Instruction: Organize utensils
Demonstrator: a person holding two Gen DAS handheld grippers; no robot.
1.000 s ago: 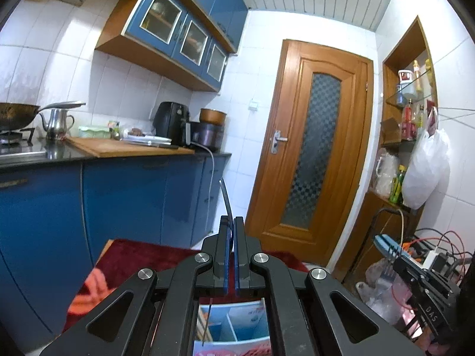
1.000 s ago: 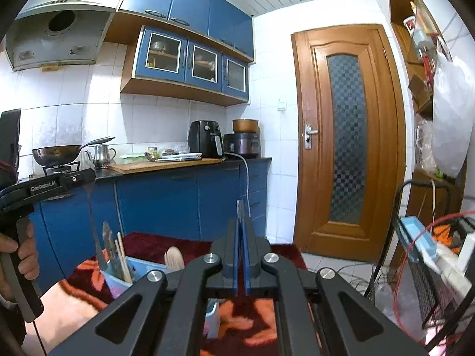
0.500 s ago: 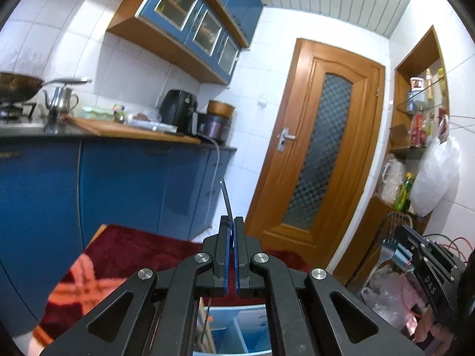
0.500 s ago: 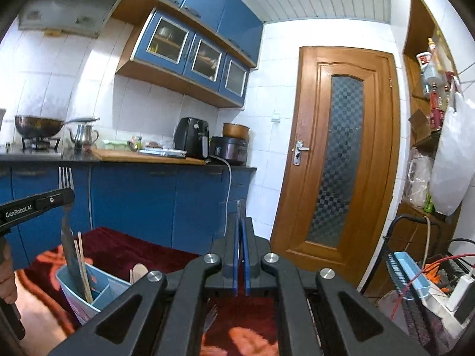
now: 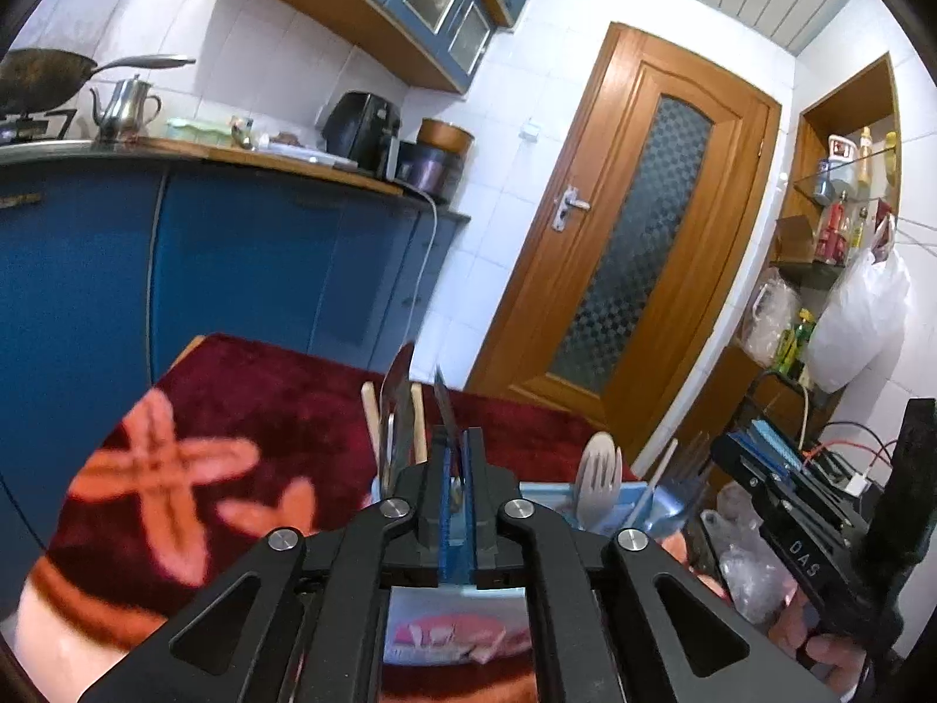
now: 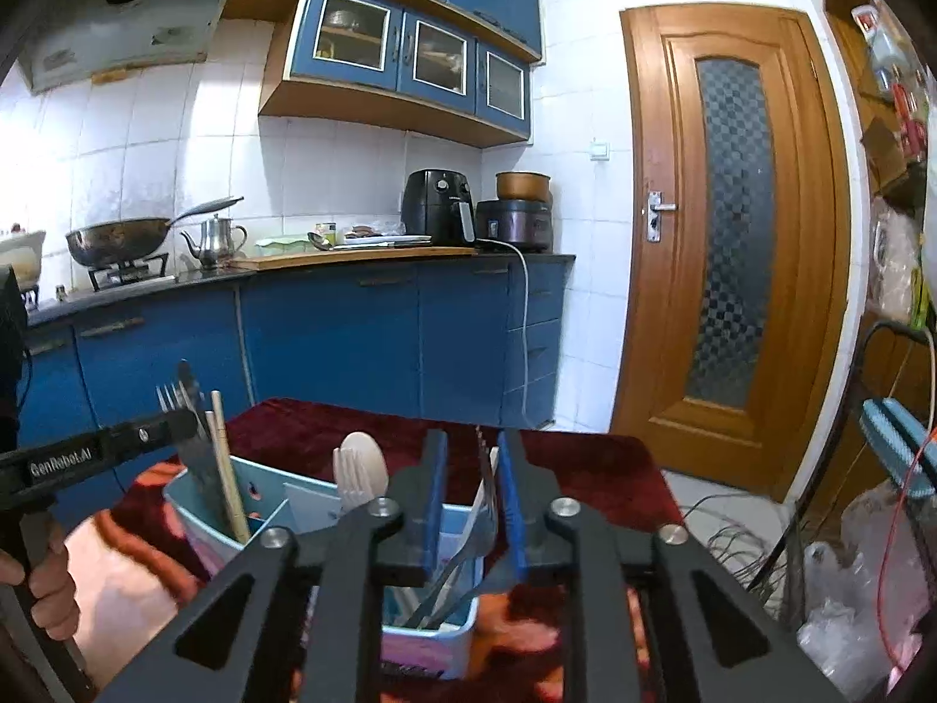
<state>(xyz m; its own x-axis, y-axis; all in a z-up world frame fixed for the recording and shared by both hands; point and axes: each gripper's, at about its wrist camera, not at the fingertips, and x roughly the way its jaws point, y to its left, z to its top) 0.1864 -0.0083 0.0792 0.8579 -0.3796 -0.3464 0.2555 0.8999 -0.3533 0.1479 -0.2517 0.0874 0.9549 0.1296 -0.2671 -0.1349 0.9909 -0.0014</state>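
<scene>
Blue caddy (image 6: 451, 533): on red cloth (image 5: 246, 410), utensils upright inside.
Left claw (image 5: 455, 483): clenched on fork (image 6: 170, 398), caddy's 9 o'clock side.
Right claw (image 6: 471, 504): released around fork handle (image 6: 488, 486), 3 o'clock compartment.

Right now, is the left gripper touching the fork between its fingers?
Touching. The left wrist view shows the left gripper with both pads pressed onto the fork, seen edge-on, with no gap.
</scene>
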